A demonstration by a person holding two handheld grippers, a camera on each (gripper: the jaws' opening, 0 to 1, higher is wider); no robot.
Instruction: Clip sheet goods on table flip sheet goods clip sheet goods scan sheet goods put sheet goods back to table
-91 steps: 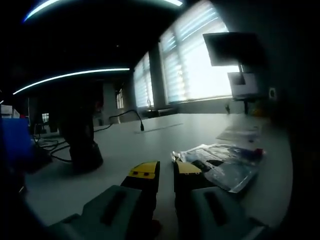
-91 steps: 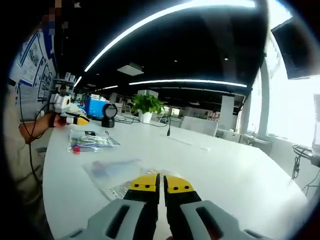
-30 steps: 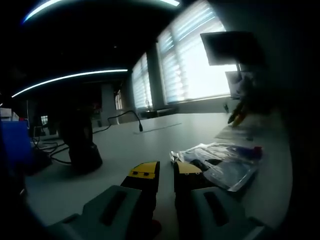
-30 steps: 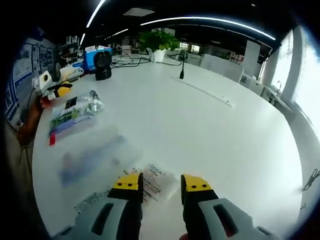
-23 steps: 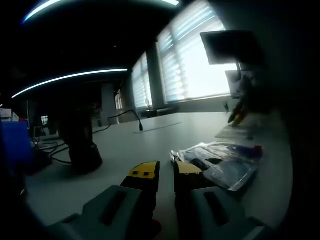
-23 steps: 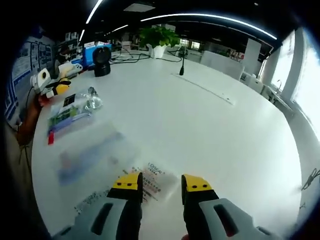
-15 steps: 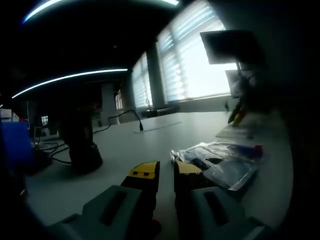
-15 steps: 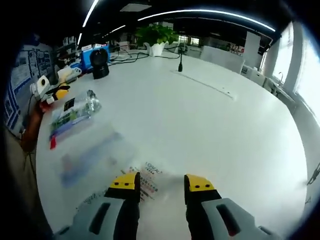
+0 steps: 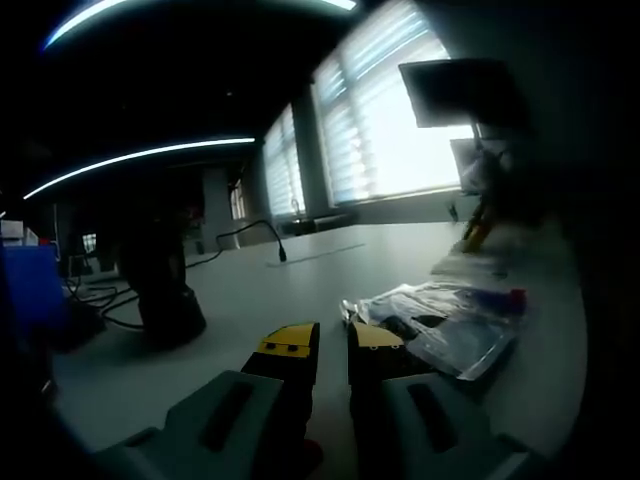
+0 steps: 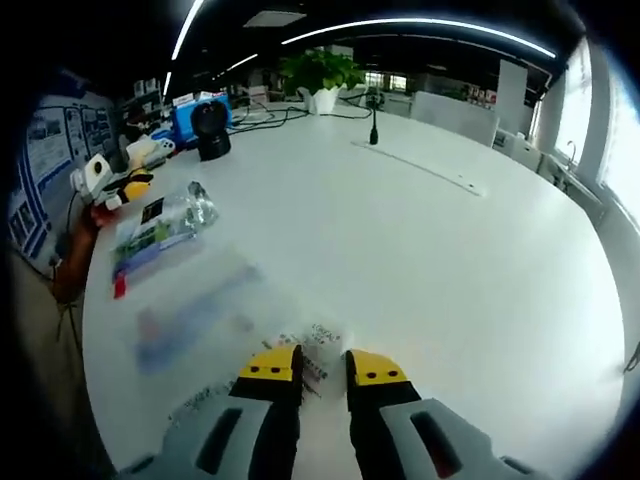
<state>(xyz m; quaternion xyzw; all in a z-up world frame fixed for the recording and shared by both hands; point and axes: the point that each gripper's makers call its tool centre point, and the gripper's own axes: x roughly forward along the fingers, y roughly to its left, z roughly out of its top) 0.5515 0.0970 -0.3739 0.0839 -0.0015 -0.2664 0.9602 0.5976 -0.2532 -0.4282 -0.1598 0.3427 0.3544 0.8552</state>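
Looking along your right gripper [image 10: 320,368], you see the clear flat packet [image 10: 215,325] lying on the white table [image 10: 450,230], with its near corner just ahead of the yellow jaw tips. The jaws stand a little apart, and the corner with tiny print sits right at the gap; you cannot tell if they pinch it. The packet looks see-through and shiny, with a blurry blue and red shape inside.

A second packet [image 10: 155,232] lies farther off on the same table, near your left gripper [image 10: 118,185]. It is crinkly clear plastic with a dark label, some green and a red end.

In the left gripper view, your left gripper [image 9: 333,340] rests low on the table [image 9: 300,275] with its jaws nearly together and nothing between them. That crinkly packet [image 9: 445,325] lies just beside the right-hand jaw tip. A black scanner stand [image 9: 160,280] is off to the other side.
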